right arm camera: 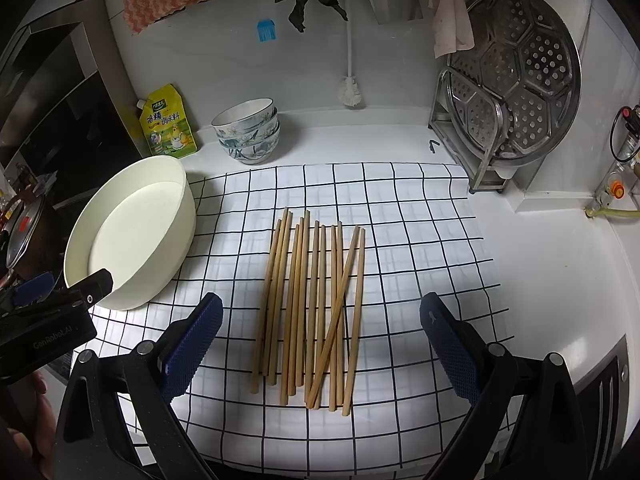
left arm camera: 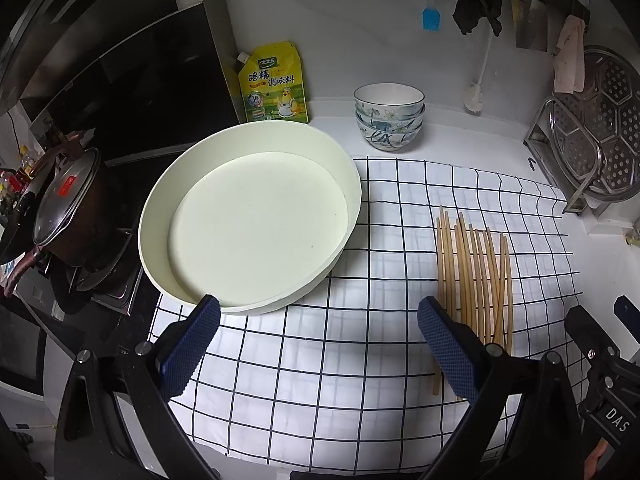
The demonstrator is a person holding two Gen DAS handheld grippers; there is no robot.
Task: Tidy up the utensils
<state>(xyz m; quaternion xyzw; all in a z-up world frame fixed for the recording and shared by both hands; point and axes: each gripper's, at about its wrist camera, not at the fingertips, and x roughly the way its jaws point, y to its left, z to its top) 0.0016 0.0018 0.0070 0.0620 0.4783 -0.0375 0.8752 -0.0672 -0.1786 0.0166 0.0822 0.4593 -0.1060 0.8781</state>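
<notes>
Several wooden chopsticks (right arm camera: 316,304) lie side by side in a loose row on a white cloth with a black grid (right arm camera: 420,248); one lies slanted across the others. My right gripper (right arm camera: 320,344) hangs open above their near ends, holding nothing. A round cream tray (left arm camera: 352,188) with a low wall stands empty at the cloth's left edge. My left gripper (left arm camera: 318,344) is open just in front of the tray, with the chopsticks (left arm camera: 476,276) to its right. In the right wrist view the left gripper's body (right arm camera: 60,312) shows at the far left, in front of the tray (right arm camera: 180,216).
A stack of patterned bowls (left arm camera: 389,116) and a yellow seasoning pouch (left arm camera: 276,84) stand against the back wall. A metal rack with a perforated steamer plate (right arm camera: 516,76) is at the back right. A lidded pot (left arm camera: 64,208) sits on the stove to the left.
</notes>
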